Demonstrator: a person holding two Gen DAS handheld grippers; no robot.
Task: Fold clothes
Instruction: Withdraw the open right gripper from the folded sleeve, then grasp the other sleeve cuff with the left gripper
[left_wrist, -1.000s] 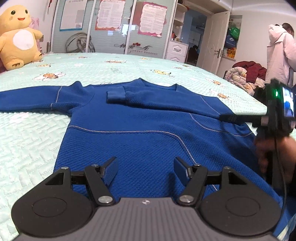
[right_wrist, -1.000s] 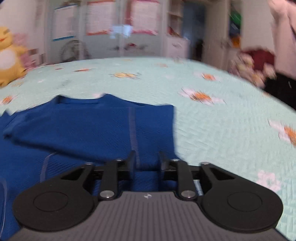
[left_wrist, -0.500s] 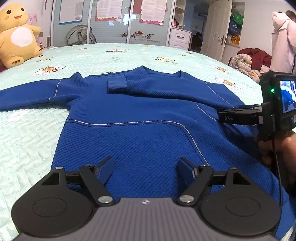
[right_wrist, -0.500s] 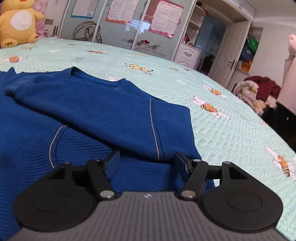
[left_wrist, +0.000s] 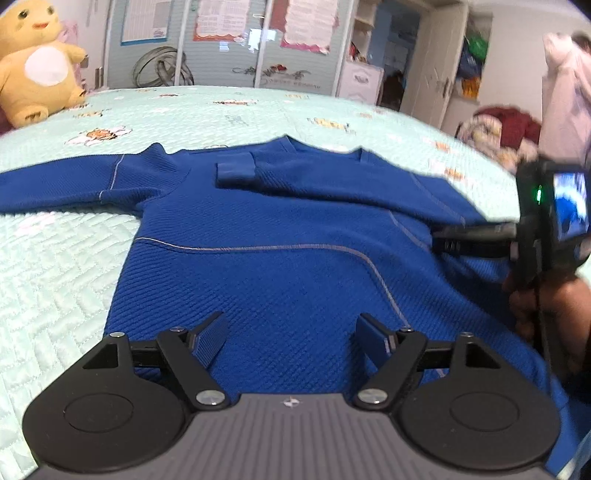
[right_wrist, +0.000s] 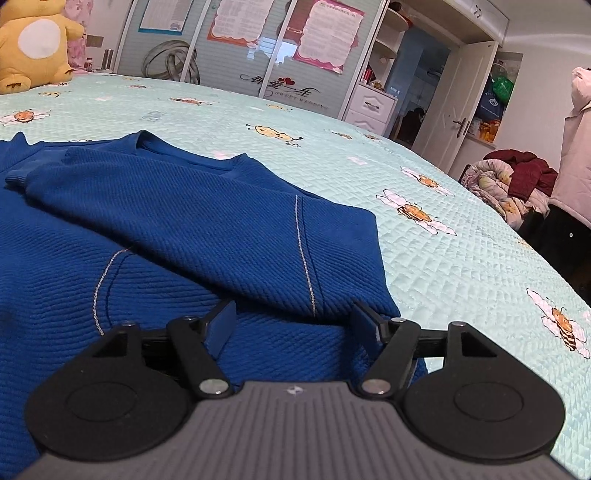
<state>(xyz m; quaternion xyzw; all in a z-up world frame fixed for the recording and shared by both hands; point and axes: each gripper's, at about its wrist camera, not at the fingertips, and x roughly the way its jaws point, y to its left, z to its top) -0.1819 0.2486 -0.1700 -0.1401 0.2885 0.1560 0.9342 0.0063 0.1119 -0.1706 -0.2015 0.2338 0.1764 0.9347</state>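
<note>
A blue knit sweater (left_wrist: 266, 266) lies flat on the mint quilted bed (left_wrist: 55, 266). One sleeve is folded across the chest, its cuff (left_wrist: 234, 171) near the collar; the other sleeve (left_wrist: 55, 184) stretches out to the left. My left gripper (left_wrist: 291, 328) hovers open over the lower body of the sweater, nothing between its pads. My right gripper (right_wrist: 293, 317) sits at the folded shoulder edge (right_wrist: 332, 258); its jaws are opening, the fold lies between them and the pads do not press it. Its fingers (left_wrist: 465, 240) also show in the left wrist view.
A yellow plush toy (left_wrist: 37, 66) sits at the bed's far left corner. Wardrobe doors (right_wrist: 240, 48) stand behind the bed. A heap of clothes (right_wrist: 509, 181) and a person in a pale coat (right_wrist: 580, 147) are at the right, beyond the bed's edge.
The right gripper's jaws have gone from a narrow gap to wide apart over the folded shoulder, and its view has steadied. The left jaws have spread slightly wider.
</note>
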